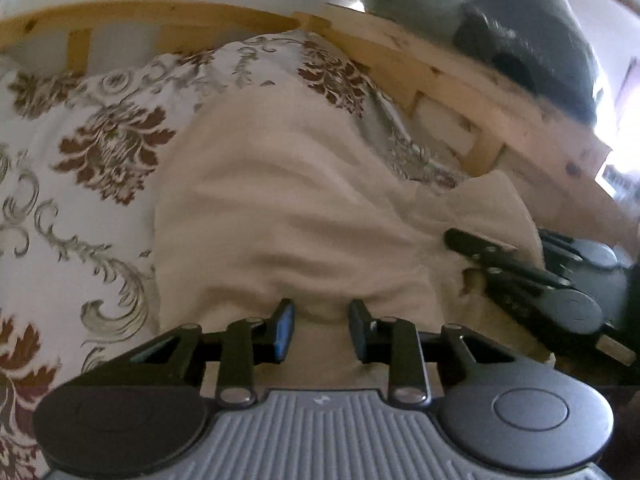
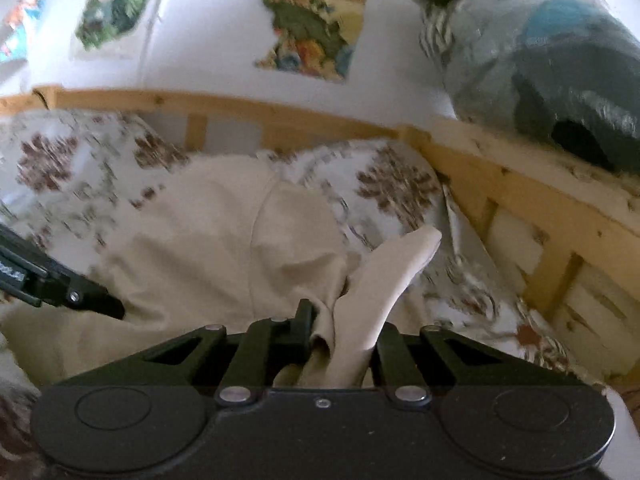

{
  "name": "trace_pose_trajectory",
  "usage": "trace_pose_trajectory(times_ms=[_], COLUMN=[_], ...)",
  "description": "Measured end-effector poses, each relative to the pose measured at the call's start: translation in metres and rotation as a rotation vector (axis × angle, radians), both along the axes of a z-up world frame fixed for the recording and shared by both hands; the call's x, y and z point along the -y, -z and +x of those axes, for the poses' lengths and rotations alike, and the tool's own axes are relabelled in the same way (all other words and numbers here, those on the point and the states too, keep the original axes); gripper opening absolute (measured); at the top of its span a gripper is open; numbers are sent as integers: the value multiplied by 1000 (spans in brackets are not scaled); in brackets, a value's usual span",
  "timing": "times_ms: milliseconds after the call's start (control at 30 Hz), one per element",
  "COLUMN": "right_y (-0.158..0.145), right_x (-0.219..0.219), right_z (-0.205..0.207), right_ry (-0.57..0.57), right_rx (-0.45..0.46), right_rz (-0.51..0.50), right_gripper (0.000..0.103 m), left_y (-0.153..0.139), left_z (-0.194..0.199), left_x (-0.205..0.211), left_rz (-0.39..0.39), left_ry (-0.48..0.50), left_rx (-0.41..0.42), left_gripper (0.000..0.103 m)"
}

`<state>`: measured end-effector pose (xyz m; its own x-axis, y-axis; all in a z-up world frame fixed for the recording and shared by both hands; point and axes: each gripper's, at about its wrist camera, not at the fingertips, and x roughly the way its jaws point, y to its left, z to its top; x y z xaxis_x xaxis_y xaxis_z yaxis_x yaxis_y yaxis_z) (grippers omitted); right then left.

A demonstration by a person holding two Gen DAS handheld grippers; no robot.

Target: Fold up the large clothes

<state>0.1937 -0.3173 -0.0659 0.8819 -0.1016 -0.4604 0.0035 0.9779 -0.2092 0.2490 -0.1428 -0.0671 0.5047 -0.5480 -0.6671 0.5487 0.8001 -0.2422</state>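
A large cream garment point(image 1: 288, 200) lies rumpled on a bed with a floral bedsheet point(image 1: 80, 152). My left gripper point(image 1: 322, 330) hovers at the garment's near edge, its jaws apart with only a bulge of cloth between them. My right gripper point(image 2: 340, 332) is shut on a bunched fold of the cream garment point(image 2: 224, 248), and a strip of cloth sticks up past its fingers. The right gripper also shows in the left wrist view point(image 1: 452, 238) at the garment's right side. The left gripper shows in the right wrist view point(image 2: 116, 310) at the left.
A wooden slatted bed rail point(image 1: 460, 92) runs along the far side and right side of the bed. A pile of dark and blue-grey fabric point(image 2: 552, 64) rests on the right rail. Colourful pictures point(image 2: 316, 20) hang on the white wall behind.
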Motion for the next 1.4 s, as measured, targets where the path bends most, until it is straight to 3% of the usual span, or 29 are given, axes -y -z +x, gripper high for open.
trace_pose_trajectory(times_ms=[100, 133, 267, 400, 500, 700, 833, 867, 933, 1000, 1033, 1233, 1333, 1400], right_y=[22, 25, 13, -4, -14, 7, 14, 15, 19, 20, 19, 9, 19, 25], right_x=[4, 4, 26, 52, 54, 40, 38, 37, 32, 26, 24, 7, 5, 9], right_z=[21, 24, 21, 2, -5, 17, 26, 28, 31, 30, 29, 18, 18, 16], right_ry=[30, 44, 147, 251, 185, 68, 60, 62, 59, 50, 50, 71, 83, 111], right_rx=[-93, -101, -48, 103, 150, -55, -99, -105, -128, -134, -131, -81, -134, -163], right_rz=[-8, 5, 121, 250, 342, 375, 443, 444, 424, 402, 386, 173, 109, 121], right_gripper=[14, 20, 62, 67, 67, 63, 59, 52, 32, 25, 15, 6, 6, 5], left_y=[5, 5, -1, 0, 2, 3, 4, 4, 4, 4, 4, 1, -8, -16], left_z=[-12, -15, -14, -13, -14, -14, -14, -14, -14, -15, -15, -15, -14, -20], left_x=[17, 19, 0, -6, 0, 3, 2, 2, 2, 2, 2, 0, -13, -33], left_rz=[67, 70, -27, 19, 54, 66, 64, 65, 66, 66, 65, 46, -47, -153], left_ry=[-5, -12, -57, -42, -41, -43, -35, -33, -29, -28, -28, -27, -30, -55], left_rx=[64, 76, 33, 39, 56, 66, 71, 72, 75, 77, 77, 66, 34, 51], left_gripper=[32, 32, 33, 35, 35, 35, 35, 35, 35, 35, 35, 35, 49, 65])
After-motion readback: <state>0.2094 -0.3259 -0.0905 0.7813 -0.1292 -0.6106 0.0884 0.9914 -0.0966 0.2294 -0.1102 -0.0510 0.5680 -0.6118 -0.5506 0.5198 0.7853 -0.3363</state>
